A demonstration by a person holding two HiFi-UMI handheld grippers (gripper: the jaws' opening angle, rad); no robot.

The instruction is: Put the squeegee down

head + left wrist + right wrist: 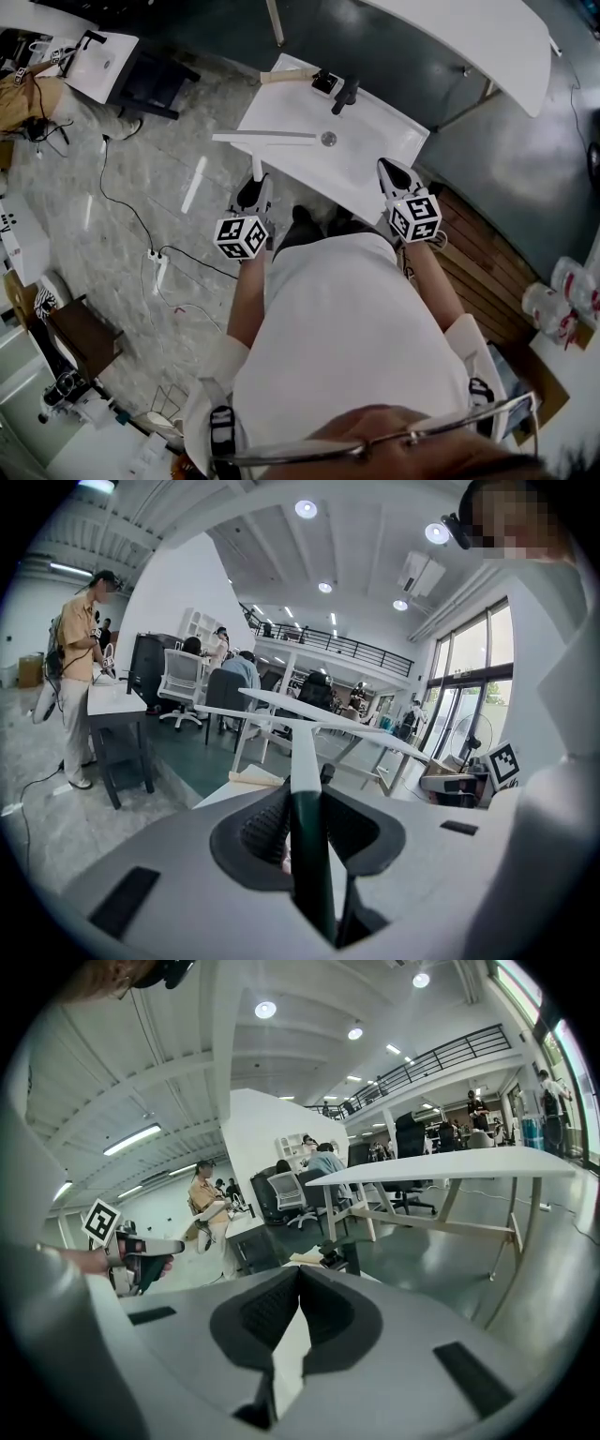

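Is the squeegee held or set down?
Held: the left hand-held gripper is closed on the squeegee at its dark handle.

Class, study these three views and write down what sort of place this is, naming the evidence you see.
Probably an open-plan office or lab workspace: long white desks, office chairs and a railed mezzanine, with a washbasin standing on the open floor.

White table (367,161) fills the middle of the head view. Up at its far edge there's a black tap-like fitting (345,95), with a small black-and-white box (325,82) just beside it. A tan strip (281,77) lies at the far left corner, and a round metal disc (328,139) sits near mid-table.
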